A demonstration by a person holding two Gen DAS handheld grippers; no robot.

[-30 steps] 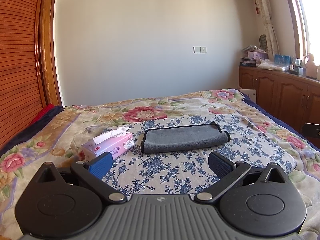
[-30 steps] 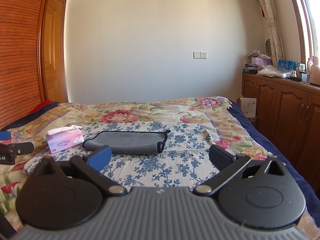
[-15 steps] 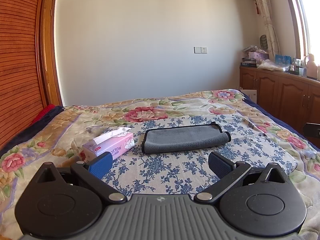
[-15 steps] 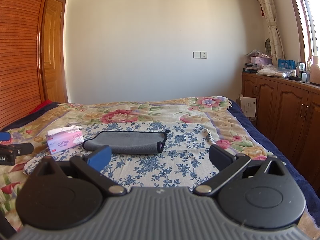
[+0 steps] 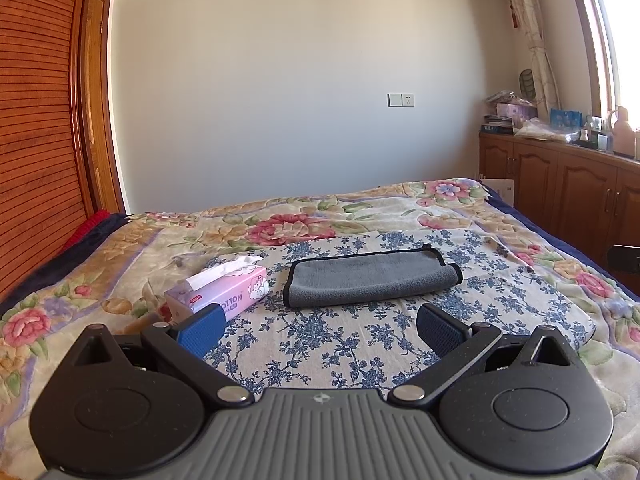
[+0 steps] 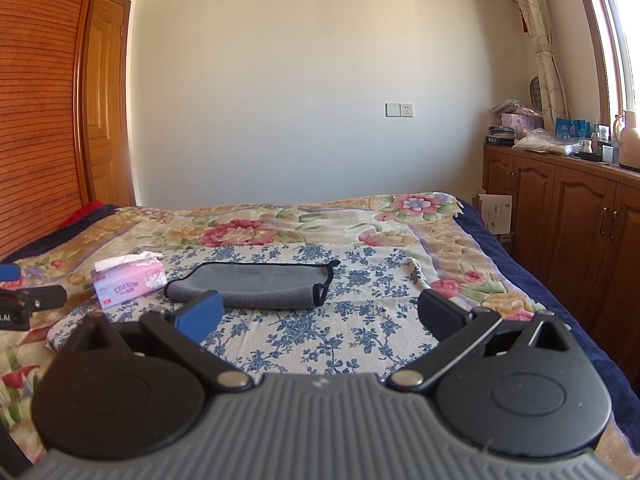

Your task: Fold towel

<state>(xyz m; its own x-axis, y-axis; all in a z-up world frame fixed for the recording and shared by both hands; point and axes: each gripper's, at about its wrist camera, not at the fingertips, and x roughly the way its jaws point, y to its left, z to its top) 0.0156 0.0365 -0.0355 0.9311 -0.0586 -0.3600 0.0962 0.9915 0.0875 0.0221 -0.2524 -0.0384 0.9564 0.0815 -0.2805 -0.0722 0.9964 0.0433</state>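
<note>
A grey towel (image 5: 370,278) with a black edge lies folded in a long flat strip on the blue-flowered cloth (image 5: 320,344) on the bed. It also shows in the right wrist view (image 6: 256,285). My left gripper (image 5: 319,327) is open and empty, hovering short of the towel. My right gripper (image 6: 320,313) is open and empty, also short of the towel, with the towel ahead to its left. Neither gripper touches the towel.
A pink tissue box (image 5: 219,292) sits left of the towel, seen too in the right wrist view (image 6: 129,283). The left gripper shows at the left edge of the right wrist view (image 6: 28,300). Wooden cabinets (image 6: 568,220) with clutter line the right wall. A wooden door (image 6: 106,100) stands far left.
</note>
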